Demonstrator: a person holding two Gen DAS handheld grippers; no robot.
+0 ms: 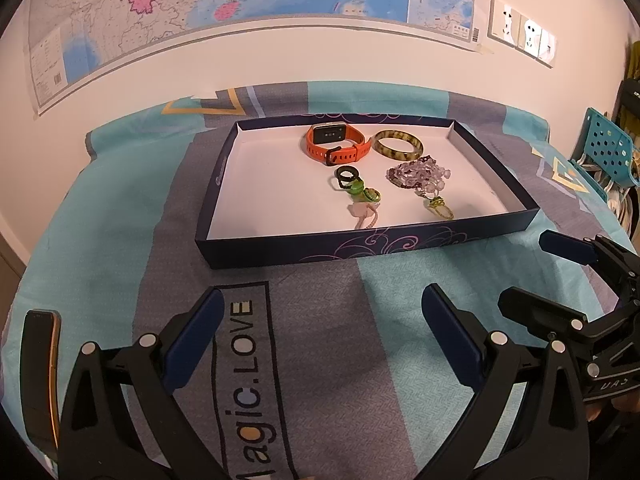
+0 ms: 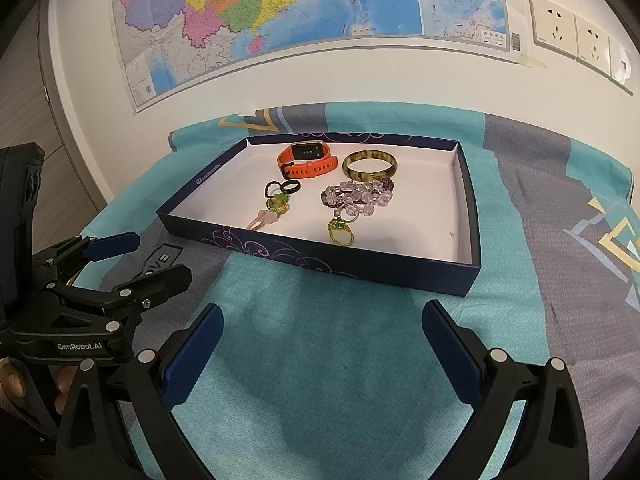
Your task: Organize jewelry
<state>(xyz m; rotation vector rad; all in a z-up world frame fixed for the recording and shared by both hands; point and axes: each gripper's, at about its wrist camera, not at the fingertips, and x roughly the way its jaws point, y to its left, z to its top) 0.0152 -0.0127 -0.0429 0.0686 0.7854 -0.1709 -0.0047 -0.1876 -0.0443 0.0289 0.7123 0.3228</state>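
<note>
A shallow dark blue box (image 1: 360, 246) (image 2: 320, 264) with a white floor lies on the cloth. In it are an orange watch (image 1: 334, 142) (image 2: 306, 162), a mottled green bangle (image 1: 398, 145) (image 2: 370, 165), a clear and purple bead bracelet (image 1: 420, 174) (image 2: 358, 196), black and green rings (image 1: 352, 184) (image 2: 282, 194), a pink charm (image 1: 86, 216) (image 2: 266, 218) and a yellow-green ring (image 1: 440, 208) (image 2: 341, 232). My left gripper (image 1: 322, 340) (image 2: 132, 260) is open and empty in front of the box. My right gripper (image 2: 322, 346) (image 1: 548, 276) is open and empty beside it.
A teal and grey patterned cloth (image 1: 320, 360) (image 2: 340, 360) covers the table. A wall with a map (image 1: 240, 0) (image 2: 300, 8) and sockets (image 2: 580, 40) stands behind. A dark curved object (image 1: 38, 372) lies at the near left. A teal perforated basket (image 1: 604, 148) is at the right.
</note>
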